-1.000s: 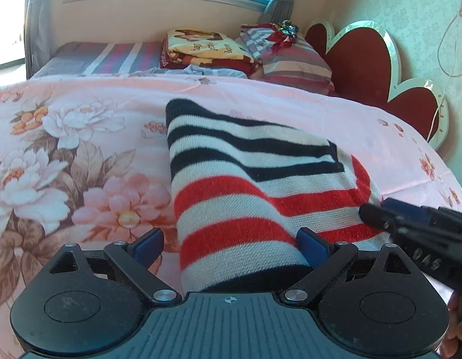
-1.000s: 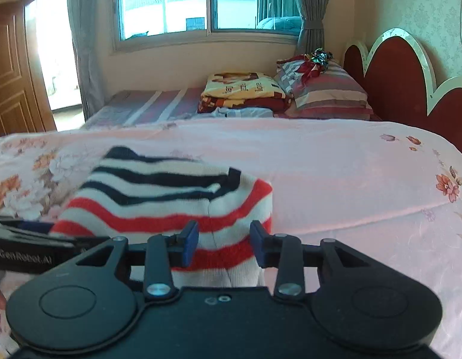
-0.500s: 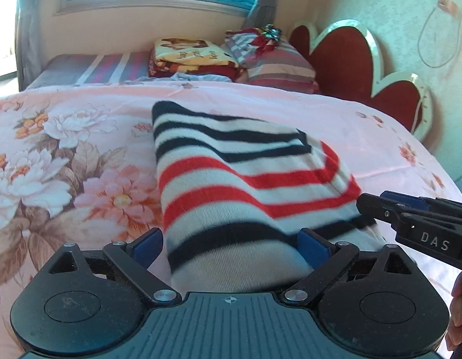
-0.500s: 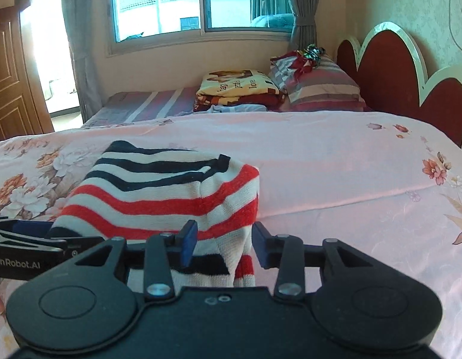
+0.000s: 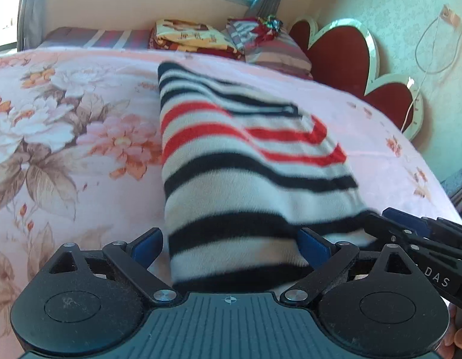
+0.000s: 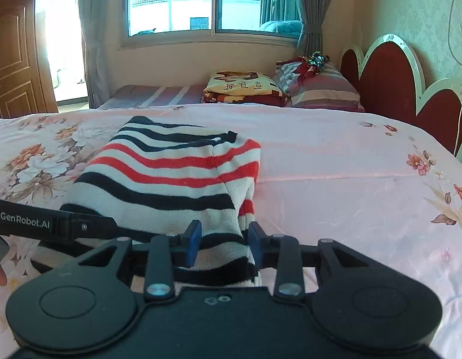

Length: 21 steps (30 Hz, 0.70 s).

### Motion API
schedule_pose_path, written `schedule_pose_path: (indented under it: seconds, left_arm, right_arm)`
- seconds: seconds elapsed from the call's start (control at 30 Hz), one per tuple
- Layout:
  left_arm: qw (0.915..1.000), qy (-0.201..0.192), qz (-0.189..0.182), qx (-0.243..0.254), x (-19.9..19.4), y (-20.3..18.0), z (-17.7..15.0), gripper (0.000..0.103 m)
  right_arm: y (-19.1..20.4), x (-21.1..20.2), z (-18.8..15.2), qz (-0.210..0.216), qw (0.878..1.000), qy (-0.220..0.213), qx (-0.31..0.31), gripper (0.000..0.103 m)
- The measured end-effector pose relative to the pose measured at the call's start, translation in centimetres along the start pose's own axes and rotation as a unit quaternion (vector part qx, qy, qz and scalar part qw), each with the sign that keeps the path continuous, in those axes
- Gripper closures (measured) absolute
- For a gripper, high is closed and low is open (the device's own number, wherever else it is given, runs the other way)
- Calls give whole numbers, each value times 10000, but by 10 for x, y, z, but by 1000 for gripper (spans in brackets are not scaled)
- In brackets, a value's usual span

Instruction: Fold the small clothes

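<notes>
A small knitted striped garment lies on the pink flowered bedspread, banded in white with black stripes at its far end, red ones across the middle and black again at its near end. It is folded, with a layer doubled over on top and a black-trimmed edge showing toward 1 o'clock in the left wrist view. Its far end points to 12 o'clock; the near end rises toward 6 o'clock, lifted off the bed.

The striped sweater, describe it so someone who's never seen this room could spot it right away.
Start at the bed with the pink floral bedspread. The striped sweater lies on its near part, away from the pillow and folded blanket. It is the only knit with black, red and white stripes.
</notes>
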<state>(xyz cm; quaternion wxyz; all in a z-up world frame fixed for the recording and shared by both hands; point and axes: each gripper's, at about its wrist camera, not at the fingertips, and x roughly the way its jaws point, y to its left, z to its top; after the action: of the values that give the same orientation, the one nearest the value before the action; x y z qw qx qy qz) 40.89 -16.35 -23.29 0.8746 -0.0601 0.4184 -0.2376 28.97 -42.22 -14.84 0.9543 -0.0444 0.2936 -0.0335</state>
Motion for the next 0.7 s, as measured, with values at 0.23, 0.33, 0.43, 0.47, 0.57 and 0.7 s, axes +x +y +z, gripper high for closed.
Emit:
schedule_pose_path:
  seconds: [0.23, 0.33, 0.43, 0.47, 0.57, 0.7]
  left_arm:
    - [9999, -40, 51, 160, 2, -3, -5, 7]
    - [10000, 34, 5, 90, -1, -2, -3, 7]
    - [9999, 152, -33, -25, -2, -1, 1, 7]
    - [9998, 189, -40, -51, -2, -1, 3, 7]
    - [9998, 167, -81, -107, -7, -1, 8, 7]
    - [9999, 19, -129, -62, -11, -4, 22, 7]
  right_arm:
    - [-8, 14, -17, -117, 9990, 375, 212, 61]
    - [-9, 10, -18, -106, 9987, 449, 225, 56]
    - [-16, 5, -15, -17, 9978, 540, 395, 52]
    - [-19, 4, -13, 9, 9974, 561, 452, 52]
    - [-26, -5, -4, 107, 9975, 435, 542, 41]
    - [-34, -7, 13, 206, 9974, 265, 633, 30]
